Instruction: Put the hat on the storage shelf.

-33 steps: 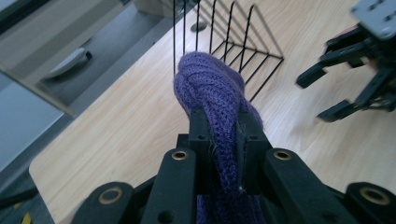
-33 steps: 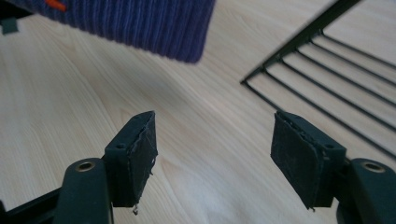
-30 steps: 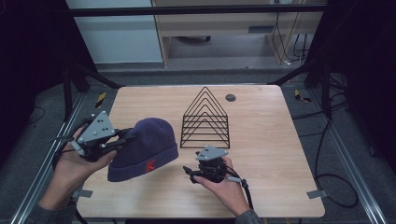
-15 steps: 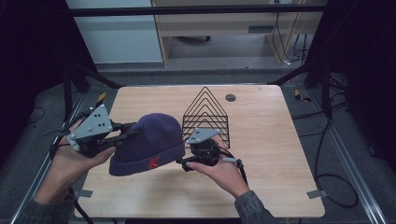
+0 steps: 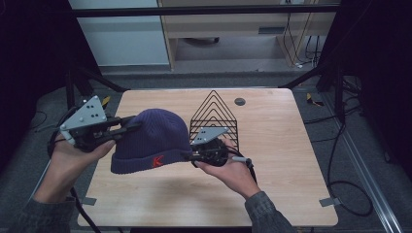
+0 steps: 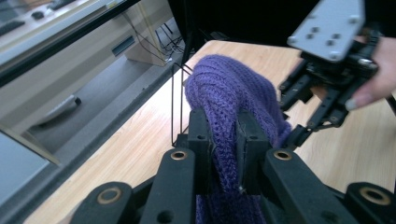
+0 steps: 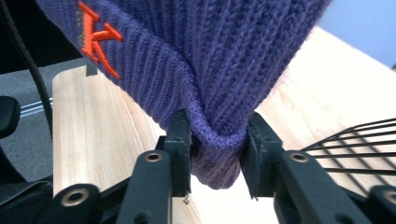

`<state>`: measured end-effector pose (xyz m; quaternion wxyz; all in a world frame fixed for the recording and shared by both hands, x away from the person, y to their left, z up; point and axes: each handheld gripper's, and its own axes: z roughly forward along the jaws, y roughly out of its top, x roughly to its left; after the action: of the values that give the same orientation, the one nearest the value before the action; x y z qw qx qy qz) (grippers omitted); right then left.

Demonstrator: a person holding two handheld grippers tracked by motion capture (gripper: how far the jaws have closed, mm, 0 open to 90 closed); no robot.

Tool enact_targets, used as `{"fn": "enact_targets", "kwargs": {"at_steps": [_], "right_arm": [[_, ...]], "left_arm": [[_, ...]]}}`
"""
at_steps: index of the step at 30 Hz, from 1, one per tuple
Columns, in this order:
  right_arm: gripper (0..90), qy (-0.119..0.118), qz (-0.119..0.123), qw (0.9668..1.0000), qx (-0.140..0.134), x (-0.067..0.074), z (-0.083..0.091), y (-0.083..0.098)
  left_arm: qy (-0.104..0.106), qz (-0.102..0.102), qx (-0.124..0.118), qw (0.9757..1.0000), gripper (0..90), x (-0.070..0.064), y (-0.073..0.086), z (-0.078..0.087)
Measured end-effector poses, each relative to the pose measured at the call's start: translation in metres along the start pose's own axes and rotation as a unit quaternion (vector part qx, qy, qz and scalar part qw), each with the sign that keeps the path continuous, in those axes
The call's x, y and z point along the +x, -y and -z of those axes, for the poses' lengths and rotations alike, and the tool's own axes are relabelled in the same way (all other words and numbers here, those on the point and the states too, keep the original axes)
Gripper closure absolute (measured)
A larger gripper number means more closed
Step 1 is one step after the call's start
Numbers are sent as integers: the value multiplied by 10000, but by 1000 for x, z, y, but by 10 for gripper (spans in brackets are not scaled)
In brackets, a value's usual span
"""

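Beanie, purple, held above the wooden table, just left of the black wire rack: left gripper pinches its crown; right gripper, jaws just closing, clamps its folded brim.

The high view is dim overall, with deep black at both sides and in the upper corners; the light falls from above onto the wooden table, which is the brightest surface. A soft shadow lies on the table under the knitted hat and the hands. The picture is somewhat soft and grainy, with no strong glare. The left gripper view is brighter, sharp on the wool between the jaws, slightly blurred farther off, and black at its top. The right gripper view is crisp on the knit ribs up close, while the pale background at upper right is washed out and out of focus.
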<state>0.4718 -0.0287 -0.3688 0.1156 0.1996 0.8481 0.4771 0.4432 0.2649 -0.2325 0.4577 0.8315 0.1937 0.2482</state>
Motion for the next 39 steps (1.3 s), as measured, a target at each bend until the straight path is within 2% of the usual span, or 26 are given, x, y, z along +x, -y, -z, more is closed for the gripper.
{"fn": "enact_targets", "kwargs": {"at_steps": [4, 6, 11, 12, 13, 15, 18, 21, 25, 31, 36, 39], "right_arm": [[696, 161, 16, 9999, -45, -6, 16, -9], [699, 264, 33, 9996, -78, -11, 26, -16], [709, 557, -7, 9983, -161, -27, 51, -27], [709, 641, -47, 9977, -205, -35, 60, -29], [709, 641, -47, 9977, -205, -35, 60, -29], [710, 759, -95, 9968, -248, -44, 69, -31], [711, 915, -123, 9954, -251, -55, 80, -32], [711, 1079, -127, 9938, -224, -65, 89, -33], [712, 1268, -188, 9913, -304, -81, 96, -33], [712, 1462, -294, 9885, -240, -101, 95, -24], [708, 1634, -333, 9857, -226, -112, 91, -13], [707, 1656, -363, 9853, -223, -114, 92, -10]], "left_arm": [[-119, 152, -70, 9998, 788, 11, -13, -7], [-179, 108, -91, 9997, 789, 13, -22, -11], [-282, 165, -310, 9990, 788, 14, -43, -24], [-293, 198, -363, 9987, 788, 14, -47, -28], [-313, 226, -413, 9984, 788, 14, -50, -32], [-339, 277, -513, 9977, 787, 15, -57, -41], [-369, 257, -607, 9971, 786, 16, -66, -53], [-438, 150, -686, 9966, 784, 16, -76, -66], [-467, 125, -832, 9954, 783, 17, -88, -82], [-457, 165, -745, 9960, 781, 22, -94, -110], [-422, 206, -659, 9967, 779, 25, -93, -126], [-369, 267, -676, 9967, 778, 26, -94, -133]]}}
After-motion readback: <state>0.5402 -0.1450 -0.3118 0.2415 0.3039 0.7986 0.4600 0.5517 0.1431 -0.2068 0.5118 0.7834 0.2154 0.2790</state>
